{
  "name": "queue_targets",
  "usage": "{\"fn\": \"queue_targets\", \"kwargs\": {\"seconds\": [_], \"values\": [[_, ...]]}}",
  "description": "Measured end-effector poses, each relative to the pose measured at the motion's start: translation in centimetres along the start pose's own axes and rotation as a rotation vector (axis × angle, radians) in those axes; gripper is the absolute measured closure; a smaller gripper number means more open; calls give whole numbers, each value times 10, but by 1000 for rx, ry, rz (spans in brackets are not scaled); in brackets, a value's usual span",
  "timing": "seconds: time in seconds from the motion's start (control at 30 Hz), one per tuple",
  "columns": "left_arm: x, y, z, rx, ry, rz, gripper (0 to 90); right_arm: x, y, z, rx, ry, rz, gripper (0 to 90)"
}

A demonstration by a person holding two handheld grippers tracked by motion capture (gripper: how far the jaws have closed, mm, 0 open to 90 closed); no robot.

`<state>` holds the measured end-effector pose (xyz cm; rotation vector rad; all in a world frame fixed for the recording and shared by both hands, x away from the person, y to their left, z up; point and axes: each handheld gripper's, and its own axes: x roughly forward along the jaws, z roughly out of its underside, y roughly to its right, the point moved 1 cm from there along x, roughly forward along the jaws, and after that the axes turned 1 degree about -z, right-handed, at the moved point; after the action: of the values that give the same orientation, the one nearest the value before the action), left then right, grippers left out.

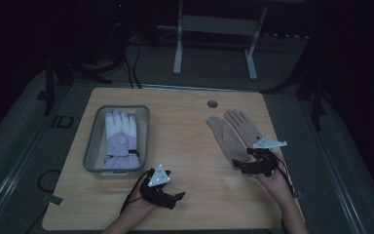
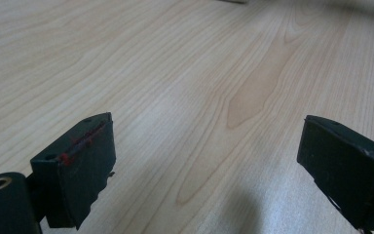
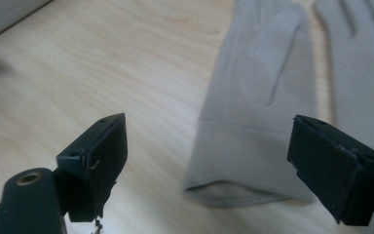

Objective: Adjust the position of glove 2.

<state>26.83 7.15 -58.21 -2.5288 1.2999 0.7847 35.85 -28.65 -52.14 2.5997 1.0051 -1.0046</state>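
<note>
Two tan gloves [image 1: 233, 134] flat on the table's [image 1: 190, 146] right side, cuffs just ahead of the right gripper [image 3: 209, 161], jaws spread. Left gripper [image 2: 204, 161] likewise spread over bare wood (beside a tray [image 1: 90, 151] holding a white glove [image 1: 121, 134]).

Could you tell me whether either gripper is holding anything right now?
Neither holds anything. The left gripper is open over bare table; the right gripper is open before a tan glove's cuff.

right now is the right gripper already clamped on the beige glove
No, the right gripper has its jaws spread wide with the cuff of the nearer beige glove lying flat on the table between them, ungripped.
</note>
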Motion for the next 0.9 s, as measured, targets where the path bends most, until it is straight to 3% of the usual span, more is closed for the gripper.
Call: {"fn": "queue_targets", "kwargs": {"seconds": [0.33, 0.63, 0.9], "values": [[0, 1, 1, 7, 3, 17, 73, 16, 18, -19, 15, 16, 38, 223], [0, 1, 2, 5, 3, 6, 22, 51, 30, -36, -35, -25, 69, 388], [0, 1, 2, 9, 0, -6, 10, 77, 41, -43, -57, -86, 71, 423]]}}
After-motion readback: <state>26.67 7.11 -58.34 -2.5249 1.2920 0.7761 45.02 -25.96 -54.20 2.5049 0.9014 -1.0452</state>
